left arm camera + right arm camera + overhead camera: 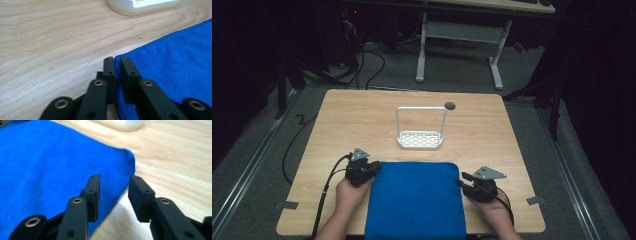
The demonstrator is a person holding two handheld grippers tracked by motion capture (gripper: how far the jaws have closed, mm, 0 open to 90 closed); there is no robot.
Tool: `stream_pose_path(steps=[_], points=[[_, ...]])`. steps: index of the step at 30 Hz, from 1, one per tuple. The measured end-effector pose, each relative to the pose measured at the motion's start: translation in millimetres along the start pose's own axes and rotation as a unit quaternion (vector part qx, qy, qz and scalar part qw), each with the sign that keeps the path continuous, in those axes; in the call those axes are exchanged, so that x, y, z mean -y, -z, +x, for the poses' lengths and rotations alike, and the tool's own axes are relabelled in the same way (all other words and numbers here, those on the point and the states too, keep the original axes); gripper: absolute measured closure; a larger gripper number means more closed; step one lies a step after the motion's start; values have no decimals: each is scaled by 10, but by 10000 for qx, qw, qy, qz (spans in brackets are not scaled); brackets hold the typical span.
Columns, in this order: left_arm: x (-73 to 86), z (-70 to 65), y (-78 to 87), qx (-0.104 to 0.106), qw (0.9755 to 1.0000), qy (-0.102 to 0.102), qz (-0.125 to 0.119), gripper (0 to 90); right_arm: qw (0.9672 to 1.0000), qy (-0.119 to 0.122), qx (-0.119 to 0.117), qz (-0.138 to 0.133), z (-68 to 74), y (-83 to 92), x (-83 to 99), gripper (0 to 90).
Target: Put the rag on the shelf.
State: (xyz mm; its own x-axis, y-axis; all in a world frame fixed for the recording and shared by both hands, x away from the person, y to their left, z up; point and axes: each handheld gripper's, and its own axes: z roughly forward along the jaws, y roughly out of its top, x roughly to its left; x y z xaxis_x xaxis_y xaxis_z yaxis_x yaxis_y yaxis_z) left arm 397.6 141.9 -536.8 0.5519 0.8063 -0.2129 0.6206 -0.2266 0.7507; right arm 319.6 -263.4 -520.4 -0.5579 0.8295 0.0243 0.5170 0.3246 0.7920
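Now your left tongs (pixel 117 61) pinch the blue towel's (pixel 414 202) edge; your right tongs (pixel 113 182) straddle its corner, released.

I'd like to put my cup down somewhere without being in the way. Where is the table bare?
Bare wood lies on either side of the white rack and behind it, out to the table edges. The near side is crowded: the blue towel fills the middle, with the left gripper and right gripper at its far corners.

Towel (pixel 414 202) at near table (pixel 337 115) edge between grippers; rack (pixel 420 139) just behind, hole (pixel 450 105) farther back right.
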Motion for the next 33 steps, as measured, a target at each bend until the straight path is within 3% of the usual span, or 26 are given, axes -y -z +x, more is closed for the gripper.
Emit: stream_pose_path(steps=[6, 11, 16, 22, 25, 33], points=[[0, -19, 1, -77, 9999, -103, 31, 861, 9998, -72, 143, -107, 15, -57, -163, 565], [3, -30, 3, -101, 9998, -167, 32, 859, 9995, -44, 303, 58, -46, -207, -306, 550], [7, -40, 4, -113, 9997, -203, 30, 860, 9988, -313, 361, 118, -109, -345, -317, 548], [6, -25, 5, -62, 9998, -175, 36, 860, 9983, -344, 361, 286, -139, -436, -259, 598], [5, -21, 5, -47, 9999, -160, 36, 859, 9982, -244, 383, 398, -132, -475, -238, 621], [6, -18, 5, -34, 9999, -150, 31, 859, 9985, -277, 285, 386, -130, -474, -237, 768]])
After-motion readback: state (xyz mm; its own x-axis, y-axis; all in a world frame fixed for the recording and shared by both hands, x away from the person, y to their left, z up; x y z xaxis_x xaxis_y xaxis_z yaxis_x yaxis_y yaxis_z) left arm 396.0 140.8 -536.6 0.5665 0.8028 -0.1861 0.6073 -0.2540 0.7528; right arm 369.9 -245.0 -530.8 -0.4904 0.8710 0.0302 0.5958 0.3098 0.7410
